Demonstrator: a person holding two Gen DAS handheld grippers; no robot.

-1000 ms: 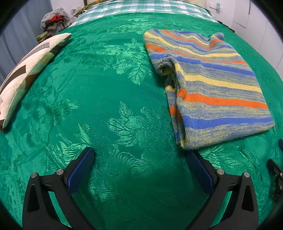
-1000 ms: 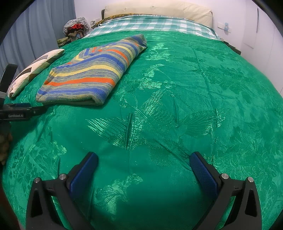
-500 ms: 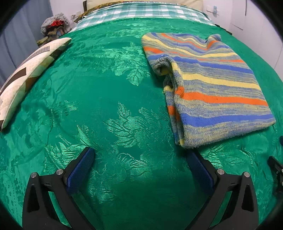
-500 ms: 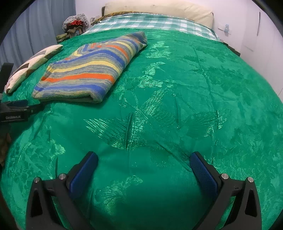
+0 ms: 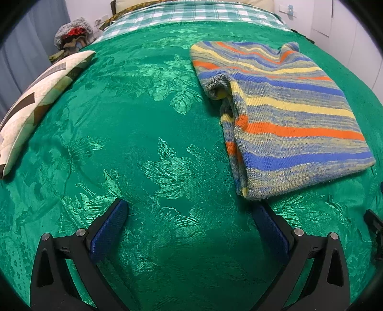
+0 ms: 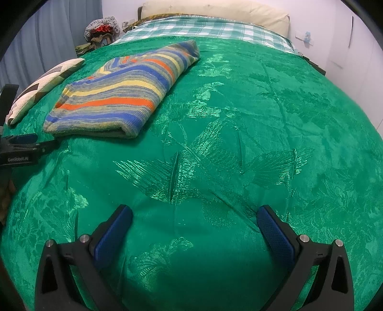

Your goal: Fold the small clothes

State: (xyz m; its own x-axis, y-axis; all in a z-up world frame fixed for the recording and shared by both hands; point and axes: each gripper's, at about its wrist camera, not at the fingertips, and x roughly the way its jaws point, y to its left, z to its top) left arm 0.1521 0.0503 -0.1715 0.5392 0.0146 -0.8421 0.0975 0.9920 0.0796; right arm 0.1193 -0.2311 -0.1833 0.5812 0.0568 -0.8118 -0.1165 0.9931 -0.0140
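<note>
Your left gripper [image 5: 190, 210] hangs low over the green cover [image 5: 143, 134], level and pointing up the bed, its blue-padded fingers [image 5: 109, 229] spread wide with nothing between them. Your right gripper [image 6: 195, 214] sits in the same pose, fingers wide apart and empty, over bare cover. The folded sweater [image 5: 282, 114] lies flat ahead of the left gripper and to its right, its near corner just beyond the right fingertip but not touching it. From the right gripper the sweater [image 6: 124, 95] is ahead and well off to the left. The left view shows a sleeve cuff tucked in along the sweater's left edge; the right view instead shows its thick folded near edge and the left gripper [image 6: 24, 146] side-on, just short of that edge. The right view also takes in the cream pillow [image 6: 215, 14] at the bedhead. Both views show the patterned cushion [image 5: 36, 102] far left.
</note>
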